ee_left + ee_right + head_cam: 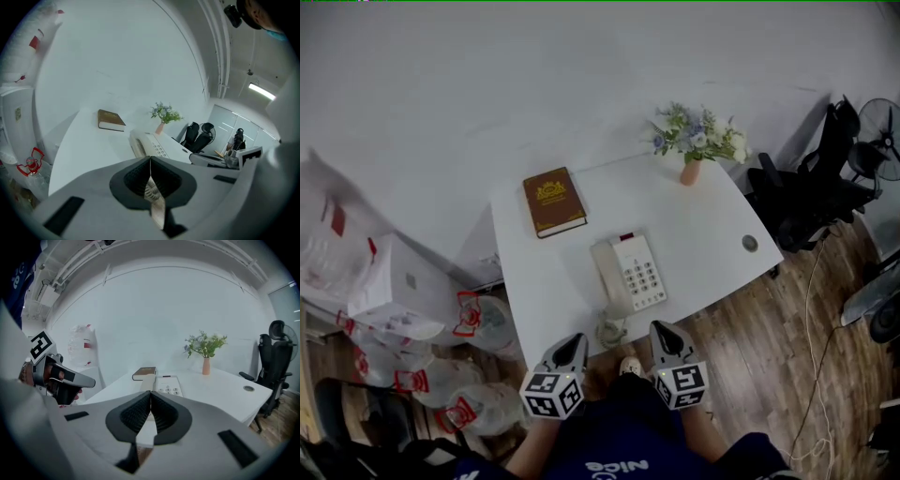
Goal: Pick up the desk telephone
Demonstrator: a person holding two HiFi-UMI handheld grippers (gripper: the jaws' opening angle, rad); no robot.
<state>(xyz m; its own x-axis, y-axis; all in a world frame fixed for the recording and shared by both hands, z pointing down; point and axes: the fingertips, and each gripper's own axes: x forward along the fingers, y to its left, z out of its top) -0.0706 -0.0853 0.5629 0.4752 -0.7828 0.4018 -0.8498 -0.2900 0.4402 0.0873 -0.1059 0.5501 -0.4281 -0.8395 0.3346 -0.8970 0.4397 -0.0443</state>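
Since neither tool has reached the phone yet, both hang at the near edge of the desk [712,234] w/ nothing in them. The left gripper [577,340] has its jaws pressed together, empty. The right gripper [660,330] is the same, closed on nothing.

The phone [636,272] sits approx mid-desk, toward the front edge, keypad facing the person, prob. so it reads right way up from the seat. Its handset [607,277] lies in the cradle on the left side. The coiled cord [610,330] is bunched at the desk's front edge, between the two grippers & close to their tips.

The grippers stand one each side of the phone's centre line, tips aimed fwd & slightly down. My guess is a two-sided lift, since the body is too wide for one closed jaw pair. In the right gripper view the phone lies dead ahead over the jaws, so that side looks lined up.

The book [553,201] & the flower vase [692,159] sit at the back, well apart from the phone, so there's room to come in from front or sides.

Next, as I read it: jaws must open before any grip. Risks: the cord may drag or snag on the edge, & the handset is only resting in its cradle, so a tilt could tip it off.
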